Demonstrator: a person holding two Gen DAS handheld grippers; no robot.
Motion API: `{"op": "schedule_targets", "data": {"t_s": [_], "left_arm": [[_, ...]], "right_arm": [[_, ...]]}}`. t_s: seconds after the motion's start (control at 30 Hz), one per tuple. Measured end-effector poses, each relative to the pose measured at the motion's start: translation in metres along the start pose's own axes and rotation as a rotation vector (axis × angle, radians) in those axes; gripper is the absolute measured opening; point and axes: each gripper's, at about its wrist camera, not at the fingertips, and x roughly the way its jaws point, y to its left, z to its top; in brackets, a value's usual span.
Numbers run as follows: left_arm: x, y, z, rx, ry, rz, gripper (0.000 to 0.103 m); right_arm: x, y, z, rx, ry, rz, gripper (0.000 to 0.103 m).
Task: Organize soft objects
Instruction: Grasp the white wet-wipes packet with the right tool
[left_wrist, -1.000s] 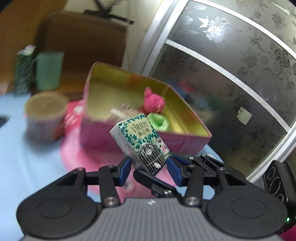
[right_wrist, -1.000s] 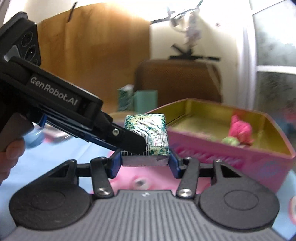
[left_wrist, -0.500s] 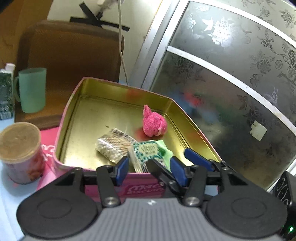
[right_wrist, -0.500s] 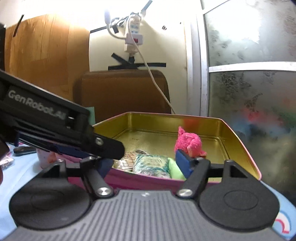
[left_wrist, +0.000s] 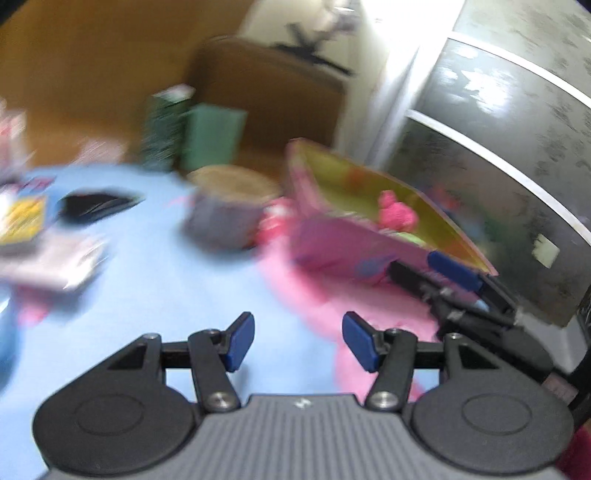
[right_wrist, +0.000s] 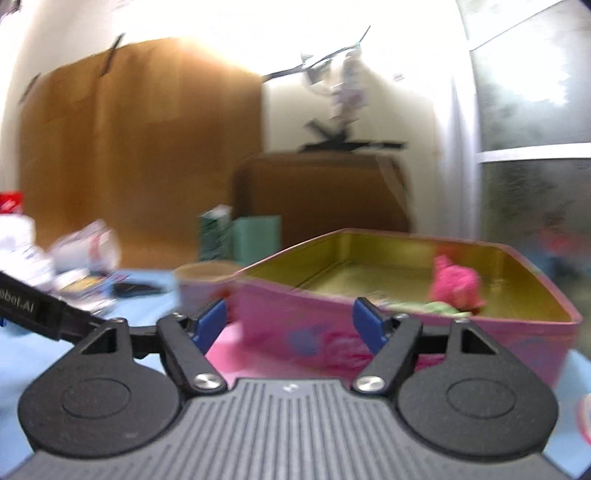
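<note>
The left claw (left_wrist: 298, 341) stands wide open with nothing between its blue pads, above the blue desk (left_wrist: 147, 295). The right claw (right_wrist: 290, 325) is also spread wide and empty, just in front of the pink tin box (right_wrist: 406, 332). Inside this box, with its golden inner walls, lie a pink soft toy (right_wrist: 456, 282) and beside it a green soft thing (right_wrist: 439, 307). Left of the box stands a round container (left_wrist: 231, 210) with a brown lid; the view is blurred here.
</note>
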Motion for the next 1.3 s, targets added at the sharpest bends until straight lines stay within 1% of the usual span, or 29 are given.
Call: {"op": "schedule_targets", "data": {"t_s": [0.1, 0.17, 0.23, 0.3, 0.37, 0.47, 0.5, 0.57, 0.6, 0.67, 0.7, 0.73, 0.77, 0.8, 0.83, 0.9, 0.93, 1.0, 1.03, 1.1, 1.13, 1.2, 1.3], "left_arm": [[-0.026, 0.033, -0.016, -0.06, -0.011, 0.055, 0.054], [-0.046, 0.052, -0.025, -0.094, -0.034, 0.066, 0.054], [-0.068, 0.067, -0.032, -0.121, -0.064, 0.099, 0.054], [-0.087, 0.082, -0.037, -0.143, -0.102, 0.155, 0.057], [-0.103, 0.096, -0.039, -0.183, -0.144, 0.205, 0.057], [-0.124, 0.114, -0.041, -0.211, -0.224, 0.31, 0.058], [-0.129, 0.12, -0.042, -0.242, -0.253, 0.312, 0.058], [-0.134, 0.13, -0.043, -0.294, -0.289, 0.266, 0.059], [-0.135, 0.132, -0.043, -0.303, -0.3, 0.259, 0.059], [-0.136, 0.131, -0.044, -0.297, -0.308, 0.251, 0.059], [-0.135, 0.129, -0.043, -0.287, -0.31, 0.246, 0.059], [-0.135, 0.127, -0.043, -0.276, -0.314, 0.246, 0.061], [-0.134, 0.124, -0.043, -0.266, -0.32, 0.247, 0.061], [-0.134, 0.122, -0.043, -0.257, -0.326, 0.248, 0.062], [-0.135, 0.122, -0.044, -0.251, -0.33, 0.248, 0.062], [-0.136, 0.122, -0.044, -0.251, -0.335, 0.244, 0.062], [-0.137, 0.122, -0.045, -0.256, -0.336, 0.239, 0.062], [-0.138, 0.124, -0.046, -0.268, -0.337, 0.225, 0.062], [-0.139, 0.125, -0.047, -0.275, -0.338, 0.218, 0.062], [-0.139, 0.126, -0.047, -0.285, -0.34, 0.206, 0.063], [-0.14, 0.127, -0.046, -0.287, -0.341, 0.202, 0.067], [-0.141, 0.127, -0.046, -0.287, -0.349, 0.203, 0.07], [-0.141, 0.128, -0.045, -0.286, -0.358, 0.207, 0.07]], "right_arm": [[0.006, 0.021, 0.002, -0.025, 0.041, 0.094, 0.066], [0.012, 0.036, 0.002, -0.039, 0.077, 0.161, 0.065], [0.018, 0.053, 0.002, -0.048, 0.123, 0.231, 0.062], [0.025, 0.071, 0.003, -0.06, 0.164, 0.296, 0.061], [0.034, 0.092, 0.008, -0.079, 0.19, 0.353, 0.061], [0.057, 0.124, 0.028, -0.087, 0.22, 0.434, 0.061], [0.068, 0.136, 0.036, -0.084, 0.232, 0.467, 0.061], [0.091, 0.164, 0.049, -0.091, 0.258, 0.523, 0.061], [0.103, 0.179, 0.055, -0.116, 0.267, 0.54, 0.061], [0.13, 0.211, 0.063, -0.195, 0.284, 0.558, 0.062], [0.144, 0.227, 0.066, -0.226, 0.301, 0.559, 0.064], [0.16, 0.241, 0.07, -0.241, 0.328, 0.559, 0.066], [0.177, 0.253, 0.073, -0.242, 0.358, 0.553, 0.072], [0.19, 0.262, 0.076, -0.235, 0.381, 0.542, 0.075], [0.205, 0.272, 0.078, -0.22, 0.41, 0.531, 0.075], [0.23, 0.285, 0.078, -0.185, 0.504, 0.524, 0.075], [0.24, 0.292, 0.077, -0.183, 0.536, 0.518, 0.075], [0.251, 0.303, 0.071, -0.261, 0.564, 0.5, 0.079], [0.255, 0.308, 0.068, -0.3, 0.598, 0.491, 0.079], [0.261, 0.302, 0.069, -0.286, 0.654, 0.51, 0.078], [0.261, 0.298, 0.07, -0.289, 0.675, 0.525, 0.078], [0.256, 0.287, 0.069, -0.299, 0.697, 0.542, 0.078], [0.246, 0.261, 0.064, -0.266, 0.729, 0.565, 0.078]]}}
